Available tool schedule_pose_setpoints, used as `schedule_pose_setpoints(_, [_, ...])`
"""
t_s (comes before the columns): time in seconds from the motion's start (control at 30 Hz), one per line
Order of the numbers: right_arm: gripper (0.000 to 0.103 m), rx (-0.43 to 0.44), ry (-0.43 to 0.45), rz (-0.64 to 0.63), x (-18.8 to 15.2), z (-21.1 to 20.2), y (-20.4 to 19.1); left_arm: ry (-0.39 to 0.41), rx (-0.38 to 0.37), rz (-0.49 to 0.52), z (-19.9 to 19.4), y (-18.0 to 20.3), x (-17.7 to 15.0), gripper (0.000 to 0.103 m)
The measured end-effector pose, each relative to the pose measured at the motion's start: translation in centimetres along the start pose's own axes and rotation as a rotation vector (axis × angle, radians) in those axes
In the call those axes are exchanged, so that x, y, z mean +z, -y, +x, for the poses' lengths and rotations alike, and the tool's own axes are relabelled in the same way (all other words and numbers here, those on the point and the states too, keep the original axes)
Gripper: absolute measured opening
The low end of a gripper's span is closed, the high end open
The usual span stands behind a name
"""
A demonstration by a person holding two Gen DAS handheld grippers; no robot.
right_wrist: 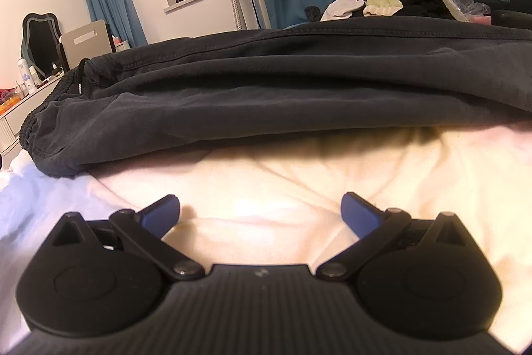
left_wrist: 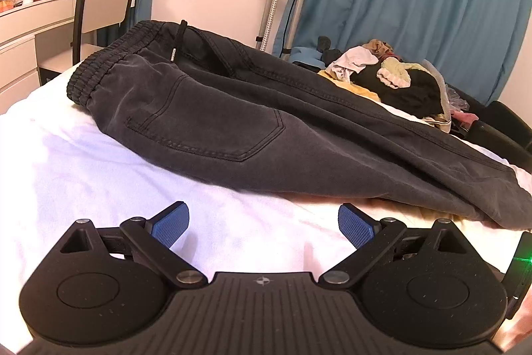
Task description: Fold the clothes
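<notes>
Where trousers (right_wrist: 266, 95) rise, clothes pile (right_wrist: 382, 4) half hidden behind.

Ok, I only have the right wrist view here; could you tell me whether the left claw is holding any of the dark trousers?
Observer: No, the left claw is open over the white sheet, short of the trousers.
Operator: Thanks. Which side of them faces up?
Observer: A back pocket shows on top, near the waistband.
Operator: Is anything loose at the waist?
Observer: Yes, the drawstring lies loose across the fabric.
</notes>
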State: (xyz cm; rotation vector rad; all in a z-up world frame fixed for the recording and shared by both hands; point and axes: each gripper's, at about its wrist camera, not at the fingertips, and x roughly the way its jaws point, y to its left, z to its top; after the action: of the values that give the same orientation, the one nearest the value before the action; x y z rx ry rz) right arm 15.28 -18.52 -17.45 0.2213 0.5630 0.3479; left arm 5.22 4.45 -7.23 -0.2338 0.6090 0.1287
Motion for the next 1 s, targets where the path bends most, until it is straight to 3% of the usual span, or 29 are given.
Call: schedule_pose_setpoints(1.0, [0.103,0.008,-0.001,0.001,0.03,-0.48,0.22,-0.045,0.003,-0.002,0.82,0.37,-0.61,0.097])
